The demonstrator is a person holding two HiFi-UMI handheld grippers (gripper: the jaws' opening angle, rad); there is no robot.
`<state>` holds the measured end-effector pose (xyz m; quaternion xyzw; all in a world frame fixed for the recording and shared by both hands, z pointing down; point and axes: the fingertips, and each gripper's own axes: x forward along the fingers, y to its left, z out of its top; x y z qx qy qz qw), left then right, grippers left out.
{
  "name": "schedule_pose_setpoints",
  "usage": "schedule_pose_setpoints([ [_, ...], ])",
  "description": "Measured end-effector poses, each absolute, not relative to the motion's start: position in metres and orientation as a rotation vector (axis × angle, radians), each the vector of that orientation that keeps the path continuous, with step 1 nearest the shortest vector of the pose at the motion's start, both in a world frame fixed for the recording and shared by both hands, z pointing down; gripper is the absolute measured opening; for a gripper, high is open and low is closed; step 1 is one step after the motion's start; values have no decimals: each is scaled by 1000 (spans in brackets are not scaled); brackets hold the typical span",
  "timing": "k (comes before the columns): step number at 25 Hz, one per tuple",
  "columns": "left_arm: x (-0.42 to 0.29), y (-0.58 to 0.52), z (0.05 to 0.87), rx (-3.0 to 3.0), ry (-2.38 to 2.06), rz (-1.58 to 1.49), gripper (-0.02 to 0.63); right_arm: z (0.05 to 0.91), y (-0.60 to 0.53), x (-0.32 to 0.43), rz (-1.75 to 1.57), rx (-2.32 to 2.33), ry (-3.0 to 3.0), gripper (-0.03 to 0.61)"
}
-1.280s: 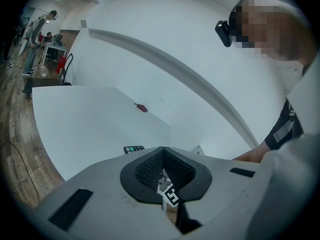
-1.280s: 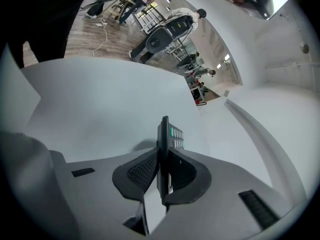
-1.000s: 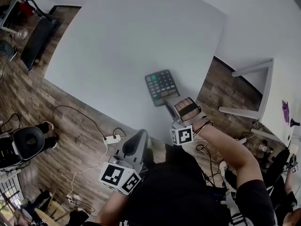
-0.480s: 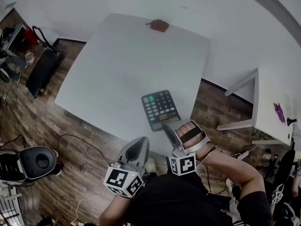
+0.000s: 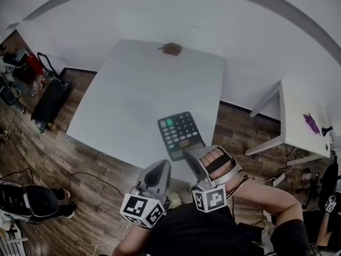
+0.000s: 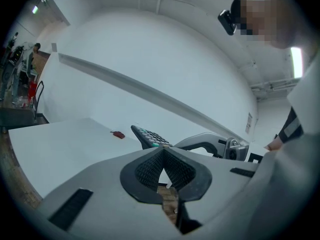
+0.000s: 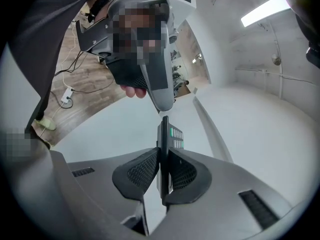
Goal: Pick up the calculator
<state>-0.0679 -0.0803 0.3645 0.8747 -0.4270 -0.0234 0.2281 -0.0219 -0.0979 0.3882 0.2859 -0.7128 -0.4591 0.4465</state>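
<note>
The dark calculator [image 5: 180,133] with green keys hangs above the near edge of the white table [image 5: 138,84], held by its near end. My right gripper [image 5: 190,154] is shut on it. In the right gripper view the calculator [image 7: 164,134] stands edge-on between the pads. My left gripper [image 5: 160,166] is to the left of it, over the floor, shut and empty; its pads [image 6: 150,168] meet at the tips. From the left gripper view the calculator [image 6: 149,135] shows just beyond the jaws, apart from them.
A small red-brown object [image 5: 171,49] lies at the table's far edge. A second white table [image 5: 298,116] with a purple thing [image 5: 311,123] stands at the right. A black bag [image 5: 50,103] and a chair [image 5: 26,201] are on the wooden floor at the left.
The calculator has stayed in my right gripper while both grippers and the view drew back from the table; the table now looks smaller and farther away.
</note>
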Motion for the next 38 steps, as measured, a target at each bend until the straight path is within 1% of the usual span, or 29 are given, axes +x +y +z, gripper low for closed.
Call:
schedule_pose_setpoints([
  [16, -61, -73, 347, 2486, -1157, -91, 6, 364, -91, -16, -1178, 765, -1712, 56],
  [38, -59, -77, 346, 2491, -1147, -85, 7, 370, -95, -15, -1179, 746, -1711, 55],
])
